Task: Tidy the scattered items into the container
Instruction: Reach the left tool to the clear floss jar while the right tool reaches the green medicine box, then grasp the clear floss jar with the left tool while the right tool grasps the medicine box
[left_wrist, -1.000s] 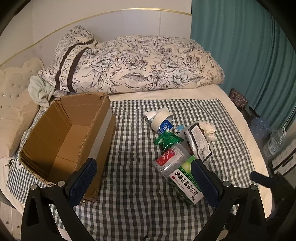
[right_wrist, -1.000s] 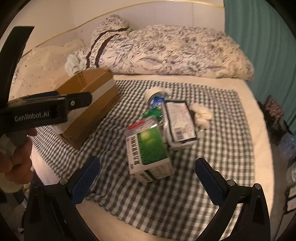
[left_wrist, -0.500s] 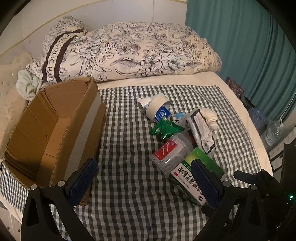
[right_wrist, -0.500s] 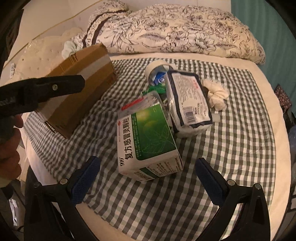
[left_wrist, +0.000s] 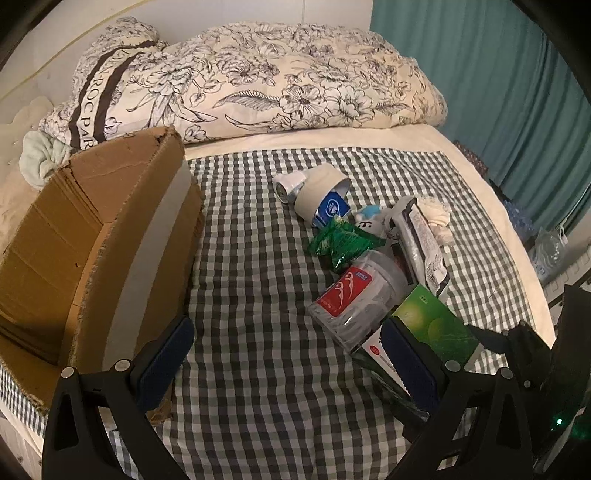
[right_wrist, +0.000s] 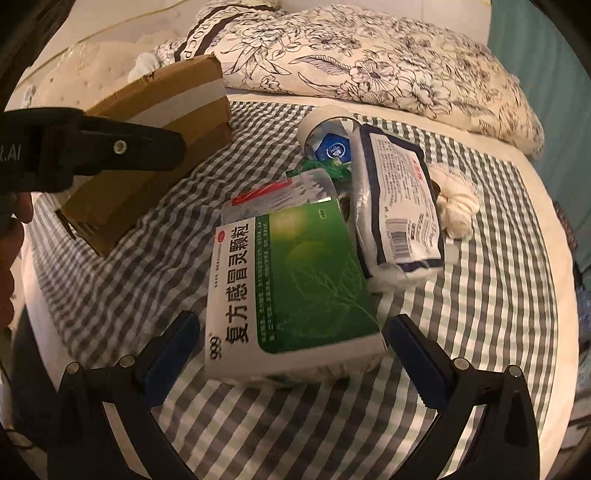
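Note:
A pile of items lies on the checked cloth (left_wrist: 258, 332): a green and white medicine box (right_wrist: 291, 291), a clear tub with a red label (left_wrist: 354, 299), a green packet (left_wrist: 340, 240), a white pouch with a barcode (right_wrist: 399, 199), a tape roll (left_wrist: 317, 184) and a white rag (right_wrist: 458, 203). The cardboard box (left_wrist: 92, 251) stands open at the left. My right gripper (right_wrist: 291, 350) is open, its fingers either side of the medicine box's near end. My left gripper (left_wrist: 284, 358) is open over bare cloth between box and pile.
A flowered duvet (left_wrist: 277, 81) is heaped along the back of the bed. A teal curtain (left_wrist: 498, 81) hangs at the right, with bottles (left_wrist: 550, 247) on the floor below it. The bed's front edge runs close under both grippers.
Both grippers have moved forward and lower. The medicine box now fills the space between the right gripper's fingers. The cardboard box has slid toward the left view's edge.

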